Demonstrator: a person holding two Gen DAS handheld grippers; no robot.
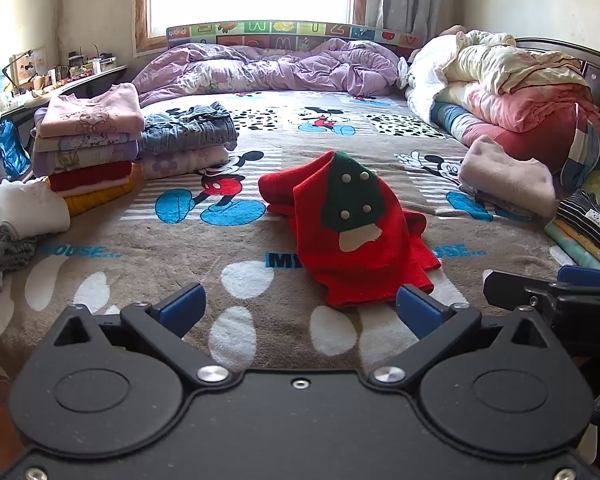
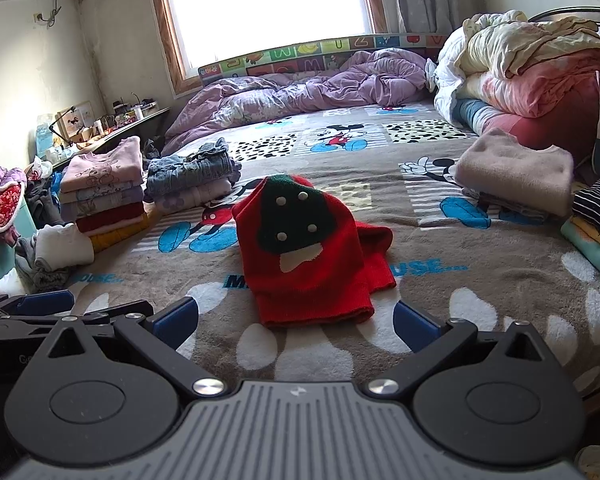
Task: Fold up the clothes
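Both my tongs, left (image 1: 298, 306) and right (image 2: 294, 318), spread apart and empty, red sweater (image 1: 352, 236) folded on bed (image 1: 140, 248) just beyond, folded stacks (image 1: 88, 140) far left.

Red knitted sweater (image 1: 356, 240) with a green-and-cream mushroom motif, folded into a narrow bundle, lying flat on the bedspread (image 1: 140, 248).

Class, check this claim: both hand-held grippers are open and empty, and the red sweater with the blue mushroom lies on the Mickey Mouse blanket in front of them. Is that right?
One detail is wrong: the mushroom on the red sweater is dark green, not blue, as the right wrist view shows. The rest holds: the left hand-held gripper and right hand-held gripper are open and empty, the sweater lying on the Mickey Mouse blanket.
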